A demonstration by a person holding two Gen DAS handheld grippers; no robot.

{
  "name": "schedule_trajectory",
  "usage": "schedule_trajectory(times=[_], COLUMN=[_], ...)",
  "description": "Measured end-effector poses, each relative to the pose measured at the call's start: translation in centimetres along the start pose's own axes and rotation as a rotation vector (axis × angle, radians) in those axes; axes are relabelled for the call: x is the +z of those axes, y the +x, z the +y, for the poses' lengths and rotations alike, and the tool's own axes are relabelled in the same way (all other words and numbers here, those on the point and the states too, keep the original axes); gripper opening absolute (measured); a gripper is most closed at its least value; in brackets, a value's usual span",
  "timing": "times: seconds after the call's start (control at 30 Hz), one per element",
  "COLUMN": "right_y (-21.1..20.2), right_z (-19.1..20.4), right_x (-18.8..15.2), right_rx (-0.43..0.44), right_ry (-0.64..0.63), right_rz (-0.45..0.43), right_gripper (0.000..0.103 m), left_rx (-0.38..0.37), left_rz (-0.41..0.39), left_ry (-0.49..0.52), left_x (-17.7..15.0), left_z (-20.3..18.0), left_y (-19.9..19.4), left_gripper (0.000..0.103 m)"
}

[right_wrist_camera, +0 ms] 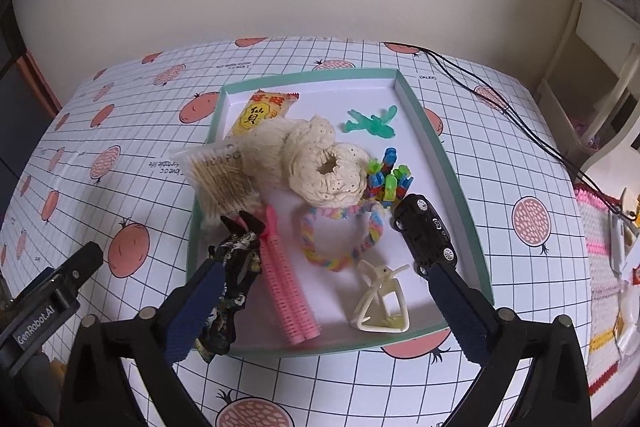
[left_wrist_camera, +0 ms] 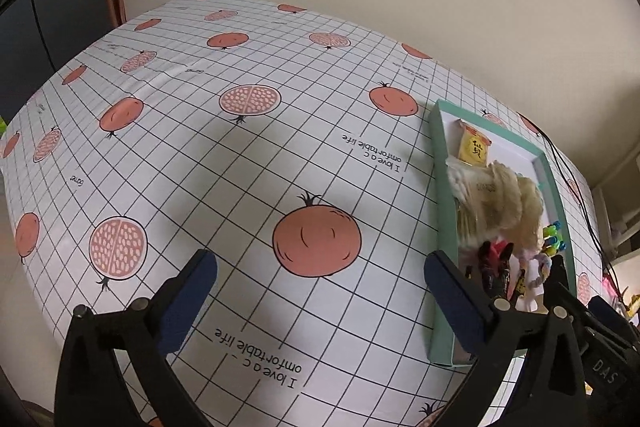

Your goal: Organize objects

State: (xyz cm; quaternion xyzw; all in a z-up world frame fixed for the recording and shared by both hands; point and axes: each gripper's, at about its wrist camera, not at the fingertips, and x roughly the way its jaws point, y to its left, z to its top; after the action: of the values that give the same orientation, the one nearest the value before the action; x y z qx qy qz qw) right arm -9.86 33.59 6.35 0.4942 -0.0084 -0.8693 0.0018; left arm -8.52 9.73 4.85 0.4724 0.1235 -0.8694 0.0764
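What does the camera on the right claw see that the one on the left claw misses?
Only the right view shows the green toy plane, the black toy car, the white hair clip and the pink comb.

Only the left view shows the wide bare stretch of tablecloth beside the tray.

Both show the green-rimmed tray, the yellow snack packet and cotton swabs.

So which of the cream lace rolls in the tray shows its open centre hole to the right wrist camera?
The front roll, nearest the rainbow bracelet and coloured clips. The two rolls behind it show no hole.
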Motion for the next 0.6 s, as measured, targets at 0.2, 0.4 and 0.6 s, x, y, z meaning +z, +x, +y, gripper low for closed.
schedule_trajectory(times=[0.2,0.4,0.6], right_y=[-0.4,-1.8,-3.1], right_z=[0.3,1.0,2.0], right_x=[0.0,-0.1,-0.4], right_rx=[-0.002,0.006,0.008], right_ry=[-0.006,-0.012,-0.017], right_rz=[-0.009,-0.037,-0.051], right_gripper=[0.103,0.103,0.103], left_rx=[-0.025,-0.008,0.005], left_rz=[-0.011,-0.026,-0.084], left_ry=[0.002,0.028,0.05], left_x=[0.4,0.7,1.1], left_z=[0.2,0.2,1.0], left_y=[-0.4,-1.3,-2.8], left_gripper=[0.103,0.103,0.103])
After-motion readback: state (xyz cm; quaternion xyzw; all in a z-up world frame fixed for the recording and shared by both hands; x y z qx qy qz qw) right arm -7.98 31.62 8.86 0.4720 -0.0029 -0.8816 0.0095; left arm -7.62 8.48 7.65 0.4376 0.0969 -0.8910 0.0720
